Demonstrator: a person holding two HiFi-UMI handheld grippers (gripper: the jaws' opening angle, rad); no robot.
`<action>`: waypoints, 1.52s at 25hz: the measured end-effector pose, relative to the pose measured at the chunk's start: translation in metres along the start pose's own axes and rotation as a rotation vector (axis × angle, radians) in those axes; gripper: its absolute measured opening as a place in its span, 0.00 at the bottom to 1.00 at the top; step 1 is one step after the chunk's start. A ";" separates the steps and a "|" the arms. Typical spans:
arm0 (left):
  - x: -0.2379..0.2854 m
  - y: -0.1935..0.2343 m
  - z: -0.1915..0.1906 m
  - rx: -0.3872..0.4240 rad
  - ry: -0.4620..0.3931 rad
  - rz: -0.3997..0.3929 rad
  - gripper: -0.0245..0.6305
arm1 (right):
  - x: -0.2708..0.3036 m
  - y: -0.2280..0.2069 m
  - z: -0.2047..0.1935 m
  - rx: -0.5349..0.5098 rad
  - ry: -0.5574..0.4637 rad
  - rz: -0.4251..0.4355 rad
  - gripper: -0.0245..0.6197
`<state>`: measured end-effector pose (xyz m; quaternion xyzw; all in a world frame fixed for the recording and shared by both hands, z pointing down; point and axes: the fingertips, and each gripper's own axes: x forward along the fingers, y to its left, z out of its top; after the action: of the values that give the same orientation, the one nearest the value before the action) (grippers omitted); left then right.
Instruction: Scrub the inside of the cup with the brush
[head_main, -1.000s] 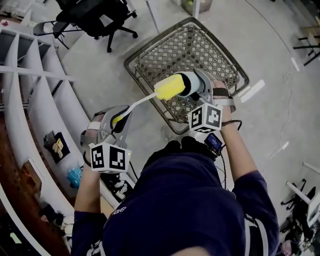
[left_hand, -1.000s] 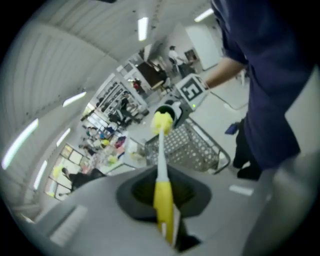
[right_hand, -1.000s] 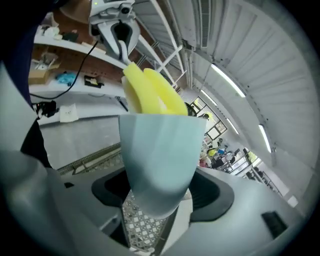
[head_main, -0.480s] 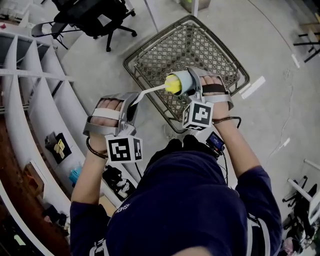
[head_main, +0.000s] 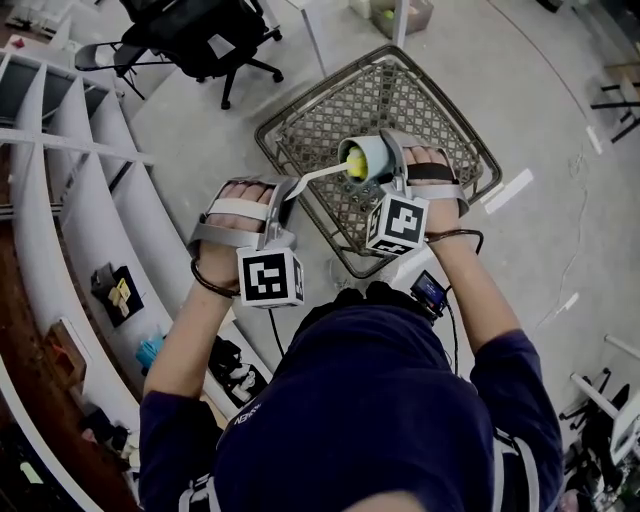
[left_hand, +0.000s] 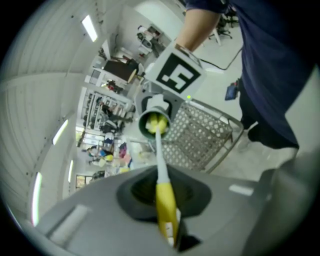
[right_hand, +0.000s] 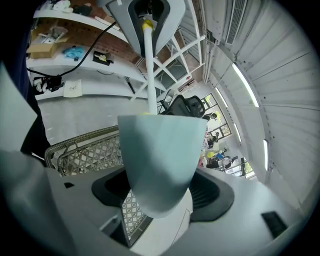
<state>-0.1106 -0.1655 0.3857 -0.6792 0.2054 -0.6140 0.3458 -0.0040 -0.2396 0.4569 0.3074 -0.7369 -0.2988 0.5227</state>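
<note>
The right hand-held gripper (head_main: 392, 160) clamps the cup (head_main: 372, 152) sideways above the basket (head_main: 400, 100), mouth towards the left hand-held gripper (head_main: 283, 195). That one grips the brush (head_main: 318, 176) by its handle. The brush's long axis runs straight into the cup, head already inside.

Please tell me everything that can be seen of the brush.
The brush has a yellow grip, a thin white shaft and a yellow, sponge-like head. The left gripper is shut on the grip and holds the brush in the air above a wire basket. The shaft runs into the mouth of the pale blue cup, which the right gripper holds on its side. The head sits inside the cup; whether it touches the wall cannot be told.
</note>
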 end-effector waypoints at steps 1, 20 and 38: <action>-0.001 0.002 0.002 0.003 -0.016 0.007 0.08 | 0.002 -0.002 0.000 0.002 0.001 0.000 0.58; 0.014 0.011 0.011 -0.041 -0.074 -0.025 0.08 | 0.004 -0.005 -0.003 -0.002 0.015 0.020 0.58; -0.002 0.018 0.030 -0.013 -0.133 -0.027 0.09 | 0.006 -0.021 -0.004 0.022 0.012 -0.005 0.58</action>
<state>-0.0792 -0.1698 0.3710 -0.7235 0.1767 -0.5706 0.3459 0.0008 -0.2578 0.4458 0.3168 -0.7362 -0.2899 0.5230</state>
